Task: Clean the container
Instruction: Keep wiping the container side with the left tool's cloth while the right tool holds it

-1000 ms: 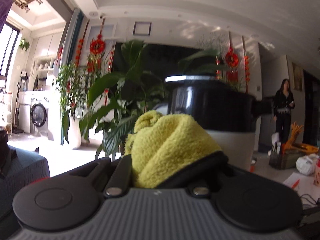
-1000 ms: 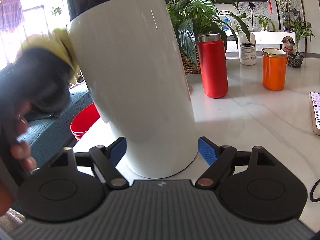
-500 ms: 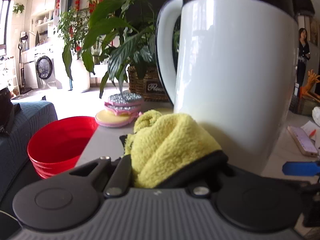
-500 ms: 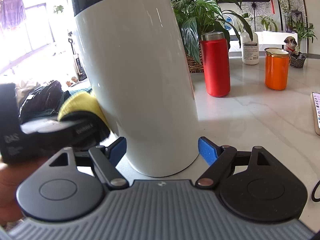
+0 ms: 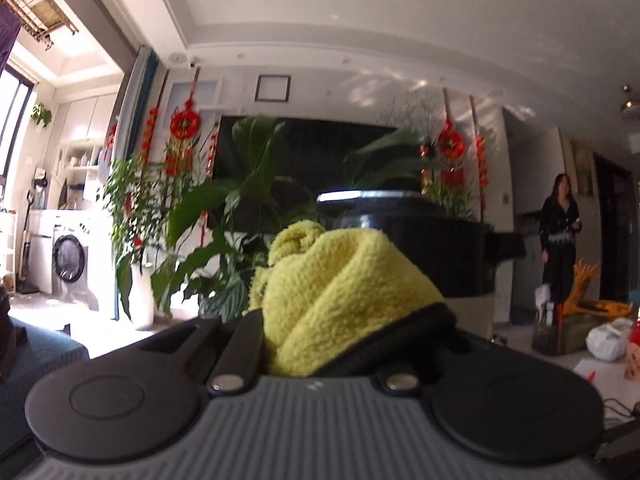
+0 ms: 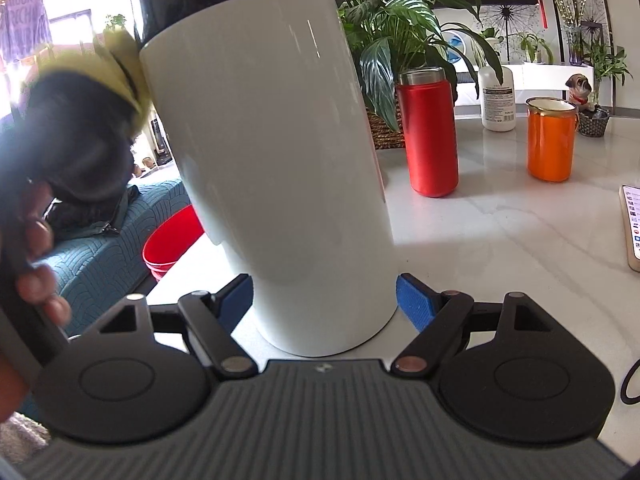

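A tall white container [image 6: 280,160] with a black lid [image 5: 420,248] stands on the marble table [image 6: 500,240]. My right gripper [image 6: 324,300] is closed around its base, a blue pad [image 6: 414,300] pressed on each side. My left gripper [image 5: 340,312] is shut on a folded yellow cloth [image 5: 336,292] and is held level at the height of the lid. In the right wrist view the yellow cloth [image 6: 120,60] touches the container's upper left side just under the lid, with a person's hand [image 6: 36,264] behind it. The cloth hides the left fingertips.
Behind the container are a leafy plant [image 6: 400,20], a red flask [image 6: 430,132], a white bottle [image 6: 498,96] and an orange mug [image 6: 550,140]. A device [image 6: 632,224] lies at the table's right edge. A red basin [image 6: 172,244] and a teal sofa [image 6: 100,264] sit left. A person [image 5: 560,232] stands far back.
Half a second ago the left gripper with the cloth was low beside the container's white wall; it is now back up at the black lid. The right gripper has not moved.
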Demonstrator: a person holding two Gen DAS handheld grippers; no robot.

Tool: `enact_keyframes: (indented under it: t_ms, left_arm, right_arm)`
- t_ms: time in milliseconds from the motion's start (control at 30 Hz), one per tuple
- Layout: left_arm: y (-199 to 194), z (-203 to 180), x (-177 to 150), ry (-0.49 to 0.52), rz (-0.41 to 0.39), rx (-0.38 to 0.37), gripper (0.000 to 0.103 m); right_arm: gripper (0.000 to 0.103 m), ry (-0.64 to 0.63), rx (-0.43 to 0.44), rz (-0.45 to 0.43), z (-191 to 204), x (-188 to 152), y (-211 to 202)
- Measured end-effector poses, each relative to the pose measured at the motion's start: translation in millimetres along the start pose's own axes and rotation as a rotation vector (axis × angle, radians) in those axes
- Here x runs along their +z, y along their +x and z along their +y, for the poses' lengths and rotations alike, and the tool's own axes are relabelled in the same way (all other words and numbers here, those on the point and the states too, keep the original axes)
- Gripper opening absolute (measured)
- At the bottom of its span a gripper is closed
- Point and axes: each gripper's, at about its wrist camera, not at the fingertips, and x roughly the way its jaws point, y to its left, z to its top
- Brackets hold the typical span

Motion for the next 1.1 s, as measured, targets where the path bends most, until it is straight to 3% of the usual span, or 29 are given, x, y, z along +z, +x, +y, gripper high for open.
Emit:
enact_keyframes:
  t_ms: [67, 233, 333, 400, 567, 633, 733, 800, 833, 933, 1000, 1100]
  left_arm:
    - [4.9, -2.4, -4.1, 0.020, 0.040, 0.016, 0.008]
    - [42.3, 3.4, -31.1, -0.010, 0.340, 0.073, 0.008]
    - [60.4, 7.5, -51.9, 0.002, 0.466, 0.100, 0.008]
    - [65.3, 10.4, -59.9, -0.010, 0.520, 0.103, 0.008]
    - [71.4, 32.1, -71.2, -0.159, 0.625, 0.094, 0.008]
    - [66.8, 32.2, -65.7, -0.127, 0.587, 0.099, 0.008]
    - [47.9, 12.9, -42.5, 0.006, 0.389, 0.118, 0.008]
    - [36.8, 1.1, -29.5, 0.044, 0.250, 0.120, 0.008]
    - [27.9, 0.2, -21.3, 0.041, 0.163, 0.109, 0.008]
    - [15.2, 3.1, -8.9, 0.015, 0.023, 0.060, 0.008]
    - [14.4, 3.7, -8.5, 0.018, 0.023, 0.053, 0.008]
    - [29.6, 2.2, -19.1, 0.056, 0.172, 0.084, 0.008]
  right_arm:
    - [0.081, 0.001, -0.001, 0.001, 0.1, -0.1, 0.5]
    - [0.081, -0.005, 0.001, 0.010, 2.4, -1.1, 2.1]
    - [0.081, -0.005, 0.002, 0.016, 2.1, -1.8, 2.9]
    - [0.081, -0.002, 0.001, 0.019, 1.1, -1.8, 3.2]
    - [0.081, 0.006, -0.002, 0.017, -0.6, -0.9, 2.7]
    - [0.081, 0.006, -0.002, 0.016, -0.7, -0.9, 2.2]
    - [0.081, 0.010, -0.002, 0.011, -1.4, -0.3, 1.2]
    - [0.081, 0.013, 0.002, 0.005, -1.9, 0.7, -0.7]
    - [0.081, 0.013, 0.003, 0.003, -1.8, 0.9, -1.5]
    - [0.081, 0.015, 0.004, -0.004, -2.0, 1.7, -2.4]
    - [0.081, 0.018, 0.002, -0.002, -2.3, 1.3, -2.4]
    - [0.081, 0.014, 0.001, 0.004, -1.7, 0.1, -1.8]
